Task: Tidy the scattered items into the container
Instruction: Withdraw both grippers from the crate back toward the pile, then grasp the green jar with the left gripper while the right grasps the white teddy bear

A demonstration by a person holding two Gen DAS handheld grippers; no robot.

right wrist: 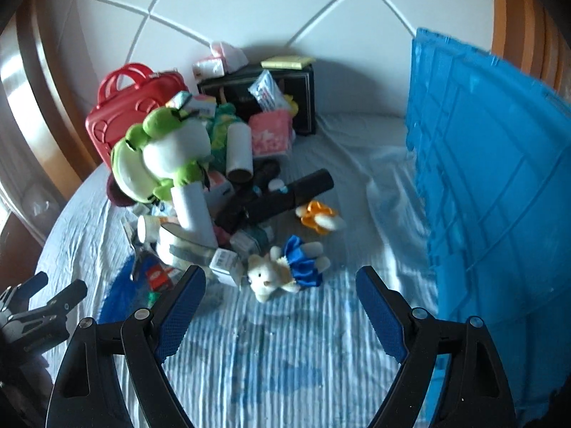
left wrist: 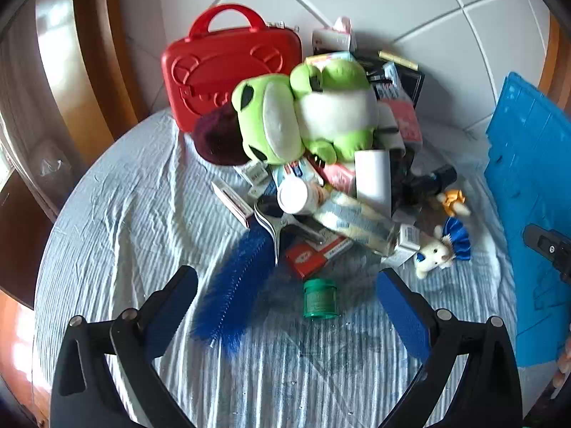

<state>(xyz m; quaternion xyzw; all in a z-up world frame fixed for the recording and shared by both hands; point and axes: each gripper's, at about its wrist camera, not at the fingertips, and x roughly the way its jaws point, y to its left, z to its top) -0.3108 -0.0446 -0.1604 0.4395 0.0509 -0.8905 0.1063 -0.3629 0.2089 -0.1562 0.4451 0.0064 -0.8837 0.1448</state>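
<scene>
Bare cloth (right wrist: 278,363) w/ free room in front; pile (right wrist: 200,185) left, blue crate (right wrist: 499,185) right

White tiled wall (right wrist: 249,7), wooden frame (left wrist: 92,71) perhaps a headboard, striped bedsheet (left wrist: 117,221), soft daylight

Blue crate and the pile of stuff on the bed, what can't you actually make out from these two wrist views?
- Blue crate: inside hidden in both views; only its ribbed outer wall shows, cut off by the right edge.
- Box labels: too blurred to read.
- Items under the green frog plush: buried, left wrist view.
- Black box: partly covered by packets, right wrist view.
</scene>
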